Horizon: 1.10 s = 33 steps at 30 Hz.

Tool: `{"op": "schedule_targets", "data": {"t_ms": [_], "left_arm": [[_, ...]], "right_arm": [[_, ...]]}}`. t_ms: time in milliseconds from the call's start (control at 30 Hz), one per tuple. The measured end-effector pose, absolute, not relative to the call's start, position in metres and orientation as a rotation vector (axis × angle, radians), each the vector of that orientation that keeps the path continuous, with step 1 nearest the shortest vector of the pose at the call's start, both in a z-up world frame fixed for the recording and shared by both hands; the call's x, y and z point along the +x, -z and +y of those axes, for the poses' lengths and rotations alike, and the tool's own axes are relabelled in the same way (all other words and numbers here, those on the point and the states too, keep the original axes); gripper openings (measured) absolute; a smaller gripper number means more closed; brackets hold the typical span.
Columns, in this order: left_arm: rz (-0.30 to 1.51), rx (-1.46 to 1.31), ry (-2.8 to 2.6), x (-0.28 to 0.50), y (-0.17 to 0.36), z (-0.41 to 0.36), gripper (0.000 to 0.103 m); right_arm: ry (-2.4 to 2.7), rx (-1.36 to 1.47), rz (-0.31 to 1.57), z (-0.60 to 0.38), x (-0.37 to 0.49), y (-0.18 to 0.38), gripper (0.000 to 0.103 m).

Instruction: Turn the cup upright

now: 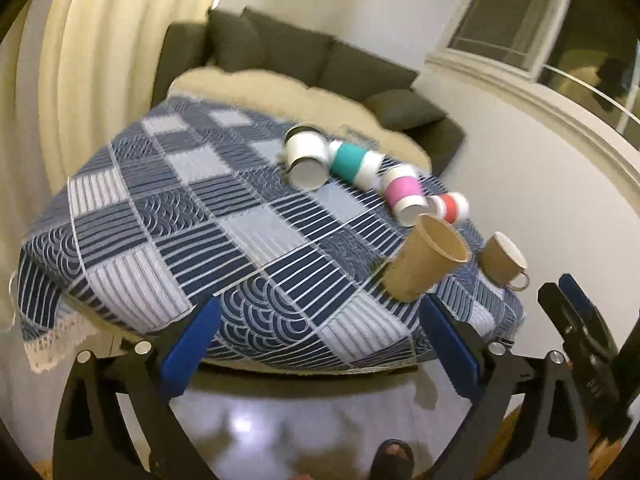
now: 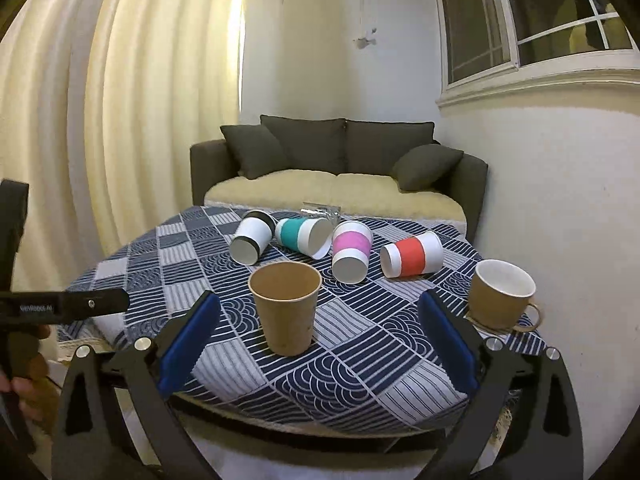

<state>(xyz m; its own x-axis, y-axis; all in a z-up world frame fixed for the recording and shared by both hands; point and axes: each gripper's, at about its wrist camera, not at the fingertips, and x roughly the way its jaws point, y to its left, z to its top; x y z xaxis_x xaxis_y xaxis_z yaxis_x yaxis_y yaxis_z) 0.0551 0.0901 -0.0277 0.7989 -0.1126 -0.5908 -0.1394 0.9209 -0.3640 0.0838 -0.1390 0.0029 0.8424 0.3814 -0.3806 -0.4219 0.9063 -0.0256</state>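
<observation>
A brown paper cup [image 2: 286,307] stands upright near the table's front edge, also in the left wrist view [image 1: 426,258]. Behind it several banded cups lie on their sides: black-rimmed white [image 2: 252,237], teal [image 2: 302,236], pink [image 2: 352,251] and red [image 2: 412,260]. A brown mug [image 2: 500,294] stands upright at the right. My right gripper [image 2: 316,336] is open and empty, just in front of the brown cup. My left gripper [image 1: 320,340] is open and empty, held off the table's front edge, left of the cup.
The round table carries a blue patterned cloth [image 2: 360,360]. A dark sofa [image 2: 340,160] stands behind it, curtains [image 2: 140,100] to the left and a wall with a window [image 2: 520,20] to the right. A clear plastic piece [image 2: 320,210] lies at the table's back.
</observation>
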Motion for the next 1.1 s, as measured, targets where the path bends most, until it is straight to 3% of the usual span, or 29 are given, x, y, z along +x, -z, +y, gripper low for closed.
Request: {"op": "schedule_targets", "data": {"t_ms": [533,1100], "left_arm": [[0.507,-0.137,0.069,-0.013,-0.021,0.028,0.096],[0.552,-0.092,0.055,-0.012,-0.006,0.011,0.096]], "right_arm": [[-0.561,-0.162,0.317,-0.189,0.032,-0.042,0.098],[-0.599,-0.129,0.349,-0.205,0.035,-0.018,0.098]]}}
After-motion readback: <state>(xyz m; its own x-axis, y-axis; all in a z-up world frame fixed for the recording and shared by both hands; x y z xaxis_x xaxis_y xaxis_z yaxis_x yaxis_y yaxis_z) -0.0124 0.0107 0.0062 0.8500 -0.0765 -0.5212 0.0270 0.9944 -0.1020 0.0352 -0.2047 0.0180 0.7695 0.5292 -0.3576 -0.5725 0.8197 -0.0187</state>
